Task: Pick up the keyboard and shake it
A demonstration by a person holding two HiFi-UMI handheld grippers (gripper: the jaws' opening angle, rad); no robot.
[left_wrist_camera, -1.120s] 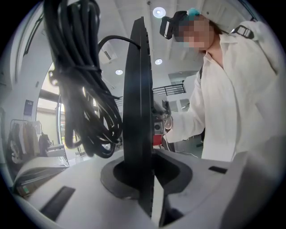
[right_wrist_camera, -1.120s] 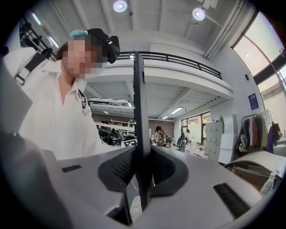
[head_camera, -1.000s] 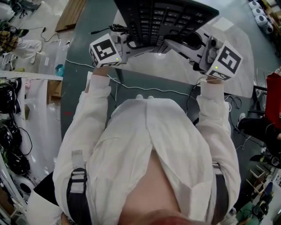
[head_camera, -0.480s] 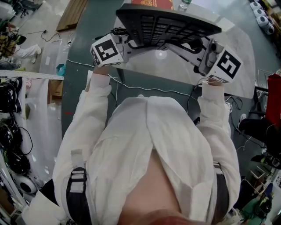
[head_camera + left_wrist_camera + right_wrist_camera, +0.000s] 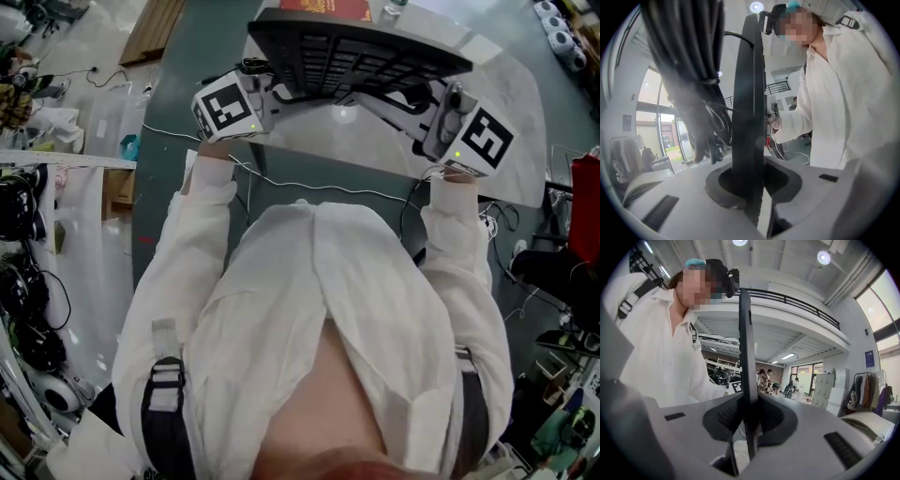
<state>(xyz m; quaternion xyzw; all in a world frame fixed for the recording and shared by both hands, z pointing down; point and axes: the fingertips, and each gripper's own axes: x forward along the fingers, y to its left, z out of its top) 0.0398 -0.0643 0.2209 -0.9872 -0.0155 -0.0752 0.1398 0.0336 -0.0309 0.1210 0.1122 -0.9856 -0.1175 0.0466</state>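
Observation:
A black keyboard point(image 5: 361, 52) is held in the air over the white table point(image 5: 511, 122), keys facing up and tilted toward me. My left gripper point(image 5: 298, 94) is shut on its near left edge, and my right gripper point(image 5: 396, 97) is shut on its near right edge. In the left gripper view the keyboard point(image 5: 747, 112) stands edge-on between the jaws of the left gripper point(image 5: 751, 187), with its black cable point(image 5: 693, 75) hanging blurred at the left. The right gripper view shows the thin keyboard edge point(image 5: 746, 352) clamped in the right gripper point(image 5: 748, 427).
A red flat thing point(image 5: 323, 7) and a bottle top point(image 5: 394, 9) lie on the table behind the keyboard. A thin white cable point(image 5: 291, 186) runs across the dark floor in front of me. Clutter and cables fill the left side point(image 5: 28, 281).
A second ago the keyboard stood steeper and higher in the head view; it has dropped to a flatter tilt. Over the last half second it barely moves.

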